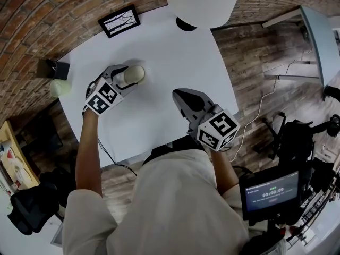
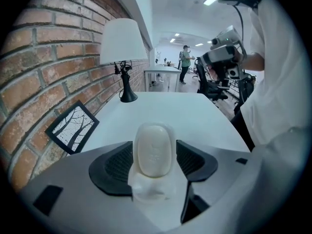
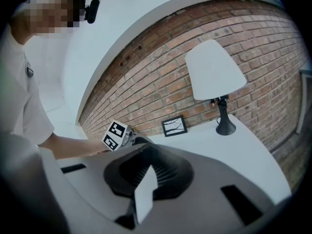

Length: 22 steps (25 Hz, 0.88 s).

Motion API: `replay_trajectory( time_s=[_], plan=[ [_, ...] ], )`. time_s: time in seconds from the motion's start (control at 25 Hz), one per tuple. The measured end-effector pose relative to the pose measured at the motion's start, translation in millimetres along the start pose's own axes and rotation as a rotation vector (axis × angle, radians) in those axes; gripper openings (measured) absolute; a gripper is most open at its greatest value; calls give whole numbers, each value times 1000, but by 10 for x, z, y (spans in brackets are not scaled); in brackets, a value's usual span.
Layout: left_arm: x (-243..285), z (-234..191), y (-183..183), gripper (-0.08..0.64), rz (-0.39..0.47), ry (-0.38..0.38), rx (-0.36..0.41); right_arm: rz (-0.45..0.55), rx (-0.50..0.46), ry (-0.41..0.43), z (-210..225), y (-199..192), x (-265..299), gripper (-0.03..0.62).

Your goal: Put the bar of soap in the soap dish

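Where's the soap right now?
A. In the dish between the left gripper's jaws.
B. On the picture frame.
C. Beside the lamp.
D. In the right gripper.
A: the bar of soap lies in the soap dish, between the open jaws of the left gripper.

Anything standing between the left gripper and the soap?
Nothing visible. The soap lies right between the left gripper's open jaws, and it apparently already rests in the dish.

Cream soap [image 2: 153, 150], white table [image 1: 159, 52], red-brown brick wall [image 2: 29, 82], black-framed tree picture [image 1: 119, 20].
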<state>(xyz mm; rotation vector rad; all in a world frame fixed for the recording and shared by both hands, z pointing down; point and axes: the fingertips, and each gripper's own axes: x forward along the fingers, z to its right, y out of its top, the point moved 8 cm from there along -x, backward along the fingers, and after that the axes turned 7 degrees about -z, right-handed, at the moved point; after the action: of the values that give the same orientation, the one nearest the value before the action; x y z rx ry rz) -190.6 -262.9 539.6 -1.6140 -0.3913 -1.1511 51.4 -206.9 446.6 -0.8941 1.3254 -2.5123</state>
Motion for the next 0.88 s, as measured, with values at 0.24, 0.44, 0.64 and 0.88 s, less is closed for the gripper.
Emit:
replay_trajectory(
  time_s=[0.24, 0.44, 0.64, 0.88],
  plan=[
    [-227, 47, 81, 274, 58, 71, -33, 15, -23, 2, -69, 35, -69, 0],
    [-413, 167, 101, 228, 99, 141, -63, 28, -47, 10, -152, 66, -136, 0],
    [-640, 339, 115, 143, 173, 240, -115, 43, -81, 17, -253, 120, -210, 0],
    [-978, 567, 144, 86, 282, 328, -189, 65, -128, 26, -397, 207, -306, 0]
  ],
)
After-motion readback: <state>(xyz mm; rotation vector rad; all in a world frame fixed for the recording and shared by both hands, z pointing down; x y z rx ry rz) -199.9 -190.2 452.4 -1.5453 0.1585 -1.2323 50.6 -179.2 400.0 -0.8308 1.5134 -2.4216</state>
